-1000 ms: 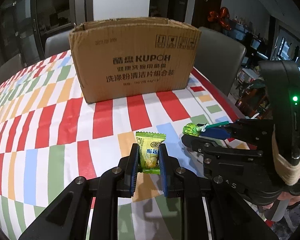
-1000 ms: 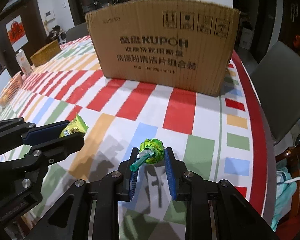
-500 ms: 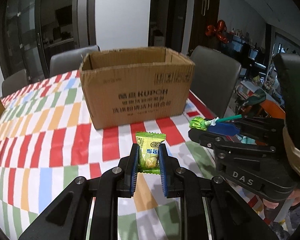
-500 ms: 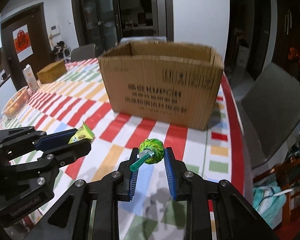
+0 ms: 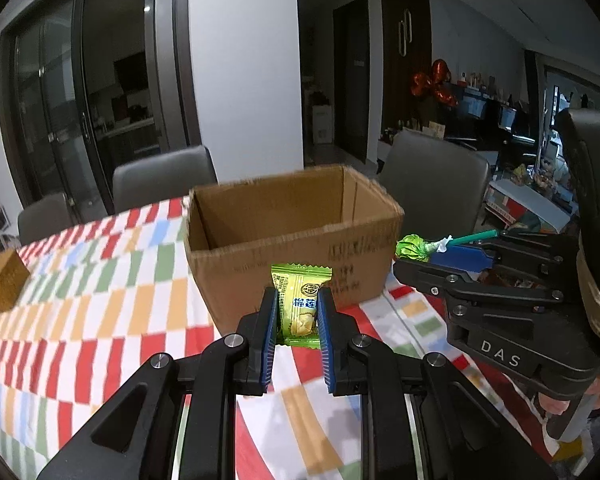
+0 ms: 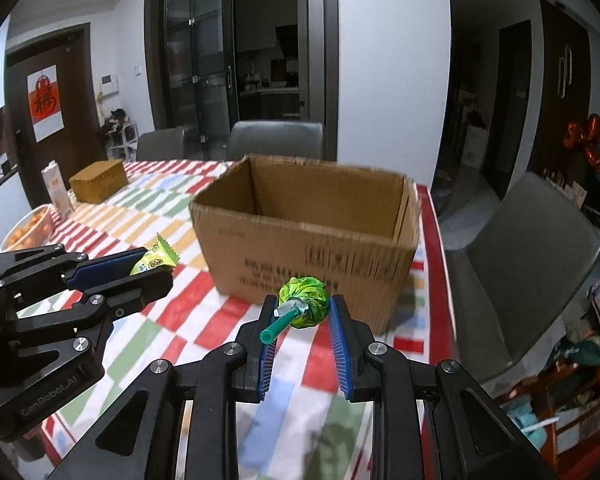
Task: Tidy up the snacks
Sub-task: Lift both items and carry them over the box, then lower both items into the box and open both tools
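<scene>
Spreading under everything, the table (image 6: 148, 320) wears a cloth of red, orange, green and blue blocks, with grey chairs (image 5: 436, 184) along its far and right edges. Toward the far right corner stands the open cardboard box (image 5: 296, 236), its flaps cut away and its inside empty as far as the views reach. Near the far left edge sit a woven basket (image 6: 98, 180), a carton (image 6: 56, 190) and a bowl of orange fruit (image 6: 28, 232), well apart from the box.

Both tools hang above the cloth, short of the box's near wall. The left gripper (image 5: 298, 314) is clamped on a yellow-green candy packet (image 5: 300, 300), held upright by its lower half. The right gripper (image 6: 302, 314) is clamped on the wrapped head of a green lollipop (image 6: 304, 302), stick pointing back at the camera.

The near wall looks like the main obstacle: coming in too low would catch fingers or snack on the rim. The lollipop's round head offers little hold and could roll out. Side by side, the two tools could also knock together over the opening.
</scene>
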### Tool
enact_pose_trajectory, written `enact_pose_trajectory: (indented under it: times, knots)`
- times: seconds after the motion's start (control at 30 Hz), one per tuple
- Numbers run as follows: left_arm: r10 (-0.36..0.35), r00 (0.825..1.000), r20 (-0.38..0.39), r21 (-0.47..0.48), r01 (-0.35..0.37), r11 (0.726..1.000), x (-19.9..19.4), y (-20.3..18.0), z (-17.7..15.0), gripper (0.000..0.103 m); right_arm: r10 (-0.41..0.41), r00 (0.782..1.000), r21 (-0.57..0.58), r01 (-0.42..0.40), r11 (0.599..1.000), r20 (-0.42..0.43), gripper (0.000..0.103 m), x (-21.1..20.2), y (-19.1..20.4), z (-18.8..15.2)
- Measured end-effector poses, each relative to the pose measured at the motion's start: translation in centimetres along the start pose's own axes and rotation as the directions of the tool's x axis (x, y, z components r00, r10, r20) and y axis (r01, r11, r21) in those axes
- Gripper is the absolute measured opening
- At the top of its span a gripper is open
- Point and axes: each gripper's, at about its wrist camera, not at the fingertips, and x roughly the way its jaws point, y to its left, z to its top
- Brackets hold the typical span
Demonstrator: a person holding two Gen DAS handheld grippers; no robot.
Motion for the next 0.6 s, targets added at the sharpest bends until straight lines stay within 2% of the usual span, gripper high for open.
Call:
enact_pose_trajectory:
  times: [0.4, 0.6]
  knots:
    - [0.039, 0.999, 0.019, 0.030, -0.039, 0.999, 1.9, 1.7, 6.9, 0.020, -0.036, 0.999, -0.014, 0.036, 0.999, -0.013, 0.027, 1.6, -1.9, 6.4]
    - [0.023, 0.999, -0.040, 0.021, -0.022, 1.000, 4.2, 2.8, 9.4, 0.020, -0.043, 0.997, -0.019, 0.042, 0.999, -0.071, 0.027, 3.3, -2.9, 9.1]
